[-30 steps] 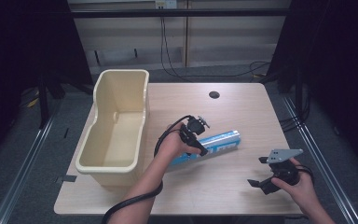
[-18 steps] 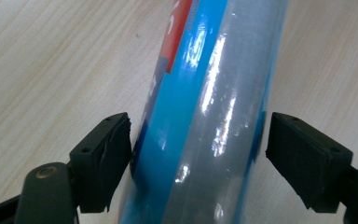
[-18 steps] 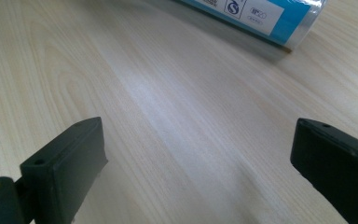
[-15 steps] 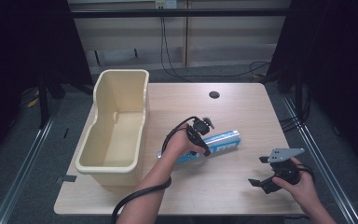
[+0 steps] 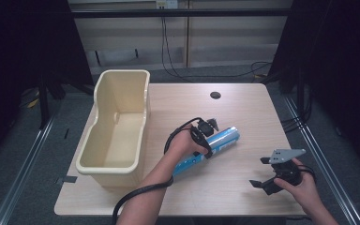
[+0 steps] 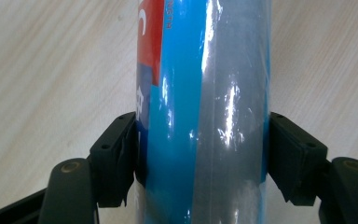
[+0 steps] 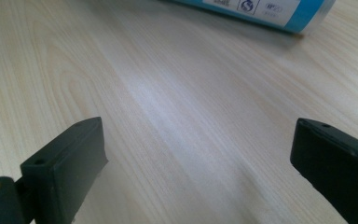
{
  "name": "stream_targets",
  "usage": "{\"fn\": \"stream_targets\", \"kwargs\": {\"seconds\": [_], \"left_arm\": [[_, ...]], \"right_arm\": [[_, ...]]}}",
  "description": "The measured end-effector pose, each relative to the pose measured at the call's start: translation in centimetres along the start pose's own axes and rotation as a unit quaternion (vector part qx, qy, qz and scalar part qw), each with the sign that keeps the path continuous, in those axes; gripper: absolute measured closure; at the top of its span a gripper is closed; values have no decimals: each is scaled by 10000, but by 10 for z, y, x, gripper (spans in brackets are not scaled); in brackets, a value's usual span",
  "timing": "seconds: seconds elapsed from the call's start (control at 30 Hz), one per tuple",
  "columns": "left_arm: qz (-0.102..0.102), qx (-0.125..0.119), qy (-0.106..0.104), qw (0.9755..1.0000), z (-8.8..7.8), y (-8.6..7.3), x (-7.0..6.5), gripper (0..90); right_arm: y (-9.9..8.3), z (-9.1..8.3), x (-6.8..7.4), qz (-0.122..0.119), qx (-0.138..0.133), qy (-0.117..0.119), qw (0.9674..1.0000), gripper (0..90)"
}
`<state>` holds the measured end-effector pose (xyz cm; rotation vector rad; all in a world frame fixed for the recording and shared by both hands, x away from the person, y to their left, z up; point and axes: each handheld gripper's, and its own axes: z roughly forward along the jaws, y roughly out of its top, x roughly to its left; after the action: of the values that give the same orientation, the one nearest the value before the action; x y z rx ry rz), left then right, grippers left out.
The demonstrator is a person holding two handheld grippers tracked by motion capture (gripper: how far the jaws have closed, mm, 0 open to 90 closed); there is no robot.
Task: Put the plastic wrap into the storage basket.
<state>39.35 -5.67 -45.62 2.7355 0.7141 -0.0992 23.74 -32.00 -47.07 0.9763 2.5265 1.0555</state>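
Near the middle of the light wooden tabletop [image 5: 243, 112], the left gripper [image 5: 205, 136] is clasping the long blue glossy cylindrical package [image 6: 205, 116] crosswise to its axis, beside the cream plastic tub [image 5: 122, 93], while the right gripper [image 5: 274, 171] is idling agape by the front right corner.

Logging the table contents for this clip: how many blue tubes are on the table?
1. The blue tube lies on its side near the middle of the table, right of the cream bin, with the left gripper closed around it. The bin's floor looks bare.
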Motion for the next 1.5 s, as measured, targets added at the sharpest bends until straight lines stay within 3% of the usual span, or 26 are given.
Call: {"fn": "stream_targets", "kwargs": {"seconds": [0.13, 0.27, 0.5, 0.57, 0.6, 0.67, 0.77, 0.87, 0.97, 1.03, 1.23, 1.4, 1.43, 1.47, 1.5], "left_arm": [[25, 48, 52, 10000, -5, -3, 1, 321], [-280, 34, 21, 9996, -17, -8, 4, 322], [-391, 58, 89, 9992, -36, -10, 3, 323], [-515, 56, 124, 9986, -45, -10, 3, 323], [-462, 51, 144, 9988, -48, -10, 4, 323], [-469, -55, 189, 9987, -51, -11, 4, 324], [-646, -204, 129, 9976, -60, -13, 7, 324], [-734, -240, 143, 9969, -55, -15, 7, 324], [-757, 36, 180, 9970, -41, -16, 8, 323], [-756, 93, 244, 9968, -35, -16, 8, 323], [-976, 410, 312, 9939, -11, -17, 9, 321], [-1007, 311, 325, 9939, -10, -18, 8, 319], [-923, 287, 308, 9948, -10, -18, 10, 316], [-1012, 245, 314, 9941, -10, -19, 9, 316], [-780, 209, 397, 9959, -7, -21, 10, 315]], "right_arm": [[0, 0, 0, 20, 0, 1, 10000, 32], [0, 0, -1, 15, -18, 12, 10000, 32], [1, 0, -1, 10, -40, 7, 10000, 32], [1, 0, -1, 6, -50, 14, 10000, 32], [1, 0, -1, 23, -44, 20, 10000, 32], [1, 0, -1, 13, -52, 6, 10000, 32], [1, -2, -2, 29, -133, 3, 9999, 32], [1, -2, -2, 44, -139, 4, 9999, 32], [1, -2, -2, 36, -153, -2, 9999, 32], [1, -2, -1, 49, -147, 13, 9999, 32], [1, 0, -2, 53, -87, 83, 9999, 31], [1, 1, -1, 29, -81, 45, 10000, 31], [2, 1, -1, 17, -77, 62, 9999, 31], [2, 1, -1, 17, -77, 62, 9999, 31], [2, 1, -1, 20, -85, 50, 9999, 31]]}}
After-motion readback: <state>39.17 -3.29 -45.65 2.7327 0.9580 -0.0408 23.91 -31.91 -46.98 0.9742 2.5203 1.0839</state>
